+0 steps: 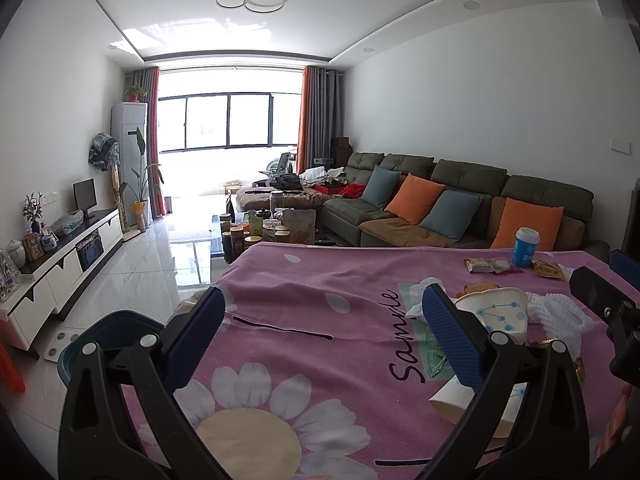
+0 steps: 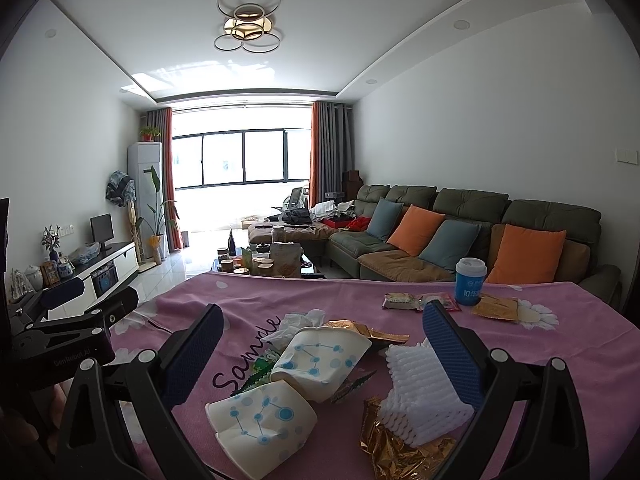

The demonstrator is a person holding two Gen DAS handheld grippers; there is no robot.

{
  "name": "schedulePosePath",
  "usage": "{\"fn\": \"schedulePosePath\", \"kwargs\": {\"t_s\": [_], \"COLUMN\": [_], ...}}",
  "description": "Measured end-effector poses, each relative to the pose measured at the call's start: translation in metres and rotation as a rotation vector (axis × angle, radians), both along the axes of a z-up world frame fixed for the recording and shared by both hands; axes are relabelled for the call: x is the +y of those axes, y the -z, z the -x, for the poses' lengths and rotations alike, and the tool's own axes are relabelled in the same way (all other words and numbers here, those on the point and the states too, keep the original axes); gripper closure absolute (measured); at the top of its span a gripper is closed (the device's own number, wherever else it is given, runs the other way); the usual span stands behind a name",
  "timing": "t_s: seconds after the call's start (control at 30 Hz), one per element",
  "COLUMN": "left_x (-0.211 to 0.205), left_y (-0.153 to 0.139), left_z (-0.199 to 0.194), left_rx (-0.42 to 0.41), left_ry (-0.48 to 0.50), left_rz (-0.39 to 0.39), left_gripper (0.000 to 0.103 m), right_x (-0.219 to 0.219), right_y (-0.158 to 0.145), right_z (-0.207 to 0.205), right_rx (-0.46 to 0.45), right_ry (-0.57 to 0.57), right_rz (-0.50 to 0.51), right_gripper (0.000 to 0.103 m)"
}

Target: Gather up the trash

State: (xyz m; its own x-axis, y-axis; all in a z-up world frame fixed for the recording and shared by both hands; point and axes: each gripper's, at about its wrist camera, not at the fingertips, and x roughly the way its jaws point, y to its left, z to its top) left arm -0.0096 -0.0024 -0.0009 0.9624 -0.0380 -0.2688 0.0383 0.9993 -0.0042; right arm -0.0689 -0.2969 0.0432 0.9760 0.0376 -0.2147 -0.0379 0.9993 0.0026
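Note:
Trash lies on a pink flowered tablecloth [image 2: 328, 300]. Two crushed white paper cups with blue dots [image 2: 320, 360] [image 2: 260, 416] lie between my right gripper's [image 2: 324, 348] open jaws. A white foam net [image 2: 424, 392], gold foil wrappers [image 2: 396, 448], a crumpled tissue [image 2: 296, 322] and a green wrapper lie around them. My left gripper [image 1: 324, 332] is open and empty above bare cloth, left of the pile; a crushed cup [image 1: 496, 310] and the foam net [image 1: 560, 314] show at its right.
A blue and white cup [image 2: 470, 282] stands upright at the far right with snack packets [image 2: 420, 302] beside it. A dark teal bin [image 1: 116, 328] sits on the floor off the table's left edge. A sofa [image 2: 480, 240] and cluttered coffee table [image 2: 272, 260] lie beyond.

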Motion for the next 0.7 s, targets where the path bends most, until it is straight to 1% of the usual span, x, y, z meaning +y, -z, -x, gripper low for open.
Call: {"fn": "schedulePosePath", "kwargs": {"t_s": [0.13, 0.27, 0.43, 0.5, 0.57, 0.63, 0.7], "left_x": [-0.002, -0.002, -0.016, -0.027, -0.036, -0.043, -0.048], "left_y": [0.003, 0.009, 0.019, 0.026, 0.035, 0.044, 0.053], "left_z": [0.0, -0.015, -0.023, -0.026, -0.031, -0.034, -0.037], "left_rx": [0.018, 0.058, 0.132, 0.163, 0.203, 0.248, 0.28], "left_ry": [0.017, 0.058, 0.191, 0.253, 0.307, 0.36, 0.389], "left_rz": [0.001, 0.002, 0.003, -0.012, -0.022, -0.015, -0.01], "left_gripper": [0.006, 0.006, 0.006, 0.006, 0.006, 0.006, 0.006], "right_x": [-0.004, -0.016, -0.031, -0.037, -0.04, -0.042, -0.043], "right_y": [0.003, 0.006, 0.014, 0.017, 0.021, 0.024, 0.026], "right_z": [-0.003, -0.01, -0.021, -0.025, -0.03, -0.036, -0.044], "right_rx": [0.011, 0.051, 0.122, 0.143, 0.172, 0.205, 0.237], "right_ry": [-0.004, -0.007, 0.019, 0.016, 0.007, -0.019, -0.046], "right_rz": [-0.008, -0.049, -0.064, -0.072, -0.079, -0.1, -0.114], "right_gripper": [0.007, 0.007, 0.007, 0.007, 0.007, 0.007, 0.007]}}
